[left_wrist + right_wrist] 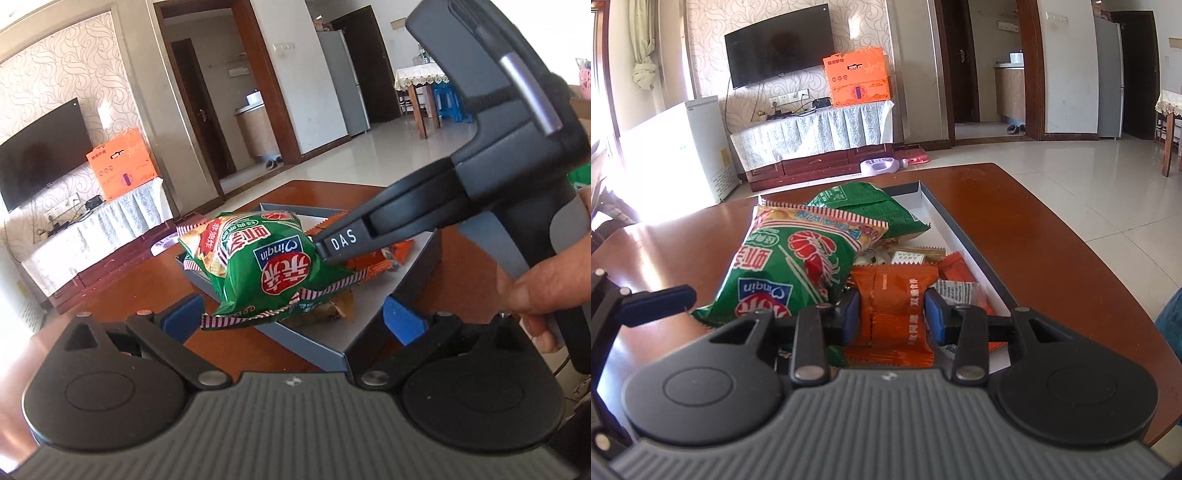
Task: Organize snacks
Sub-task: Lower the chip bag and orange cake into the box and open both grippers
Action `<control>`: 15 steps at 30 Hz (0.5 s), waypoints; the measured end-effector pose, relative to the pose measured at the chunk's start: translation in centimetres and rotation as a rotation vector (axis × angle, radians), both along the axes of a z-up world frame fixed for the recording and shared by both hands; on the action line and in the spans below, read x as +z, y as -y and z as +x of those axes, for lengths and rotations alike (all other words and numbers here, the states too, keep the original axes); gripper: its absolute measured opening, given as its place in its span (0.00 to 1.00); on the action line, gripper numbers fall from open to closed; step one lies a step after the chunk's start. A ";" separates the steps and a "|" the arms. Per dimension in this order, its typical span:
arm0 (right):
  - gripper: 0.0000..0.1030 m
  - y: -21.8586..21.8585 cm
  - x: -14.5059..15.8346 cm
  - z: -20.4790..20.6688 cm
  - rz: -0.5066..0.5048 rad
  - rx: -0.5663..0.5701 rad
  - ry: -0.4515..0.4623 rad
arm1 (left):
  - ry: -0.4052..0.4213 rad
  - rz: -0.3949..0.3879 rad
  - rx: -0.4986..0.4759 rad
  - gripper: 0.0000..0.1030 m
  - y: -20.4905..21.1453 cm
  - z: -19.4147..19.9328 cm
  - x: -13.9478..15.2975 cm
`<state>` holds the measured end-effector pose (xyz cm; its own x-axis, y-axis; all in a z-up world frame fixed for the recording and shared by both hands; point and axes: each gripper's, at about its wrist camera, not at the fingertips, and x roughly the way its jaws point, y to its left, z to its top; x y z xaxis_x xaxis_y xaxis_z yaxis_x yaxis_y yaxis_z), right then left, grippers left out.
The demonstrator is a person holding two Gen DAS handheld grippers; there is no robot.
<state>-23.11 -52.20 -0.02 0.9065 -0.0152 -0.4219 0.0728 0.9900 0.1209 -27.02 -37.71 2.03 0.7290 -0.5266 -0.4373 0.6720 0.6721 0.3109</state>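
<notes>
- A shallow grey box (964, 225) on a dark wooden table (1034, 206) serves as the collecting point for the snacks, and everything below is placed relative to it.
- The right gripper (892, 317) reaches down into the near end of the box, its blue pads (849, 314) pressed against both sides of an orange snack packet (897, 295); the packet's creased flanks suggest a firm clamp, apparently so it can be shifted within the box.
- A green prawn-cracker bag (790, 266) lies puffed and tilted over the box's left edge, just left of the orange packet and touching the right gripper's left finger; a second green bag (868, 206) sits further back inside the box.
- Smaller wrapped sweets (916, 254) fill the box floor beyond the orange packet, on the far side from the tool.
- The left gripper (291, 317) hovers outside the near corner of the box with its fingers spread wide apart and nothing between them; the green bag's crimped seam (258, 315) hangs just ahead of that gap, probably the next thing to be tidied.
- From the left camera, the right tool's black finger (373, 236) passes beside the green bag, down into the box.
</notes>
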 end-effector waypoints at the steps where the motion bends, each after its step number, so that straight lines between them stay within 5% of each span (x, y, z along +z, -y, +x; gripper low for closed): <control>1: 0.40 -0.1 0.0 0.0 0.000 0.001 0.000 | 0.004 -0.001 0.001 1.00 0.0 0.1 0.0; 15: 0.40 0.0 -0.1 0.3 -0.004 0.009 0.008 | -0.040 -0.013 -0.066 1.00 2.7 5.8 -0.9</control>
<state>-22.83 -52.18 -0.08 0.9098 -0.0088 -0.4148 0.0631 0.9911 0.1174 -21.20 -40.39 1.16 0.6742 -0.5792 -0.4583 0.7271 0.6294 0.2742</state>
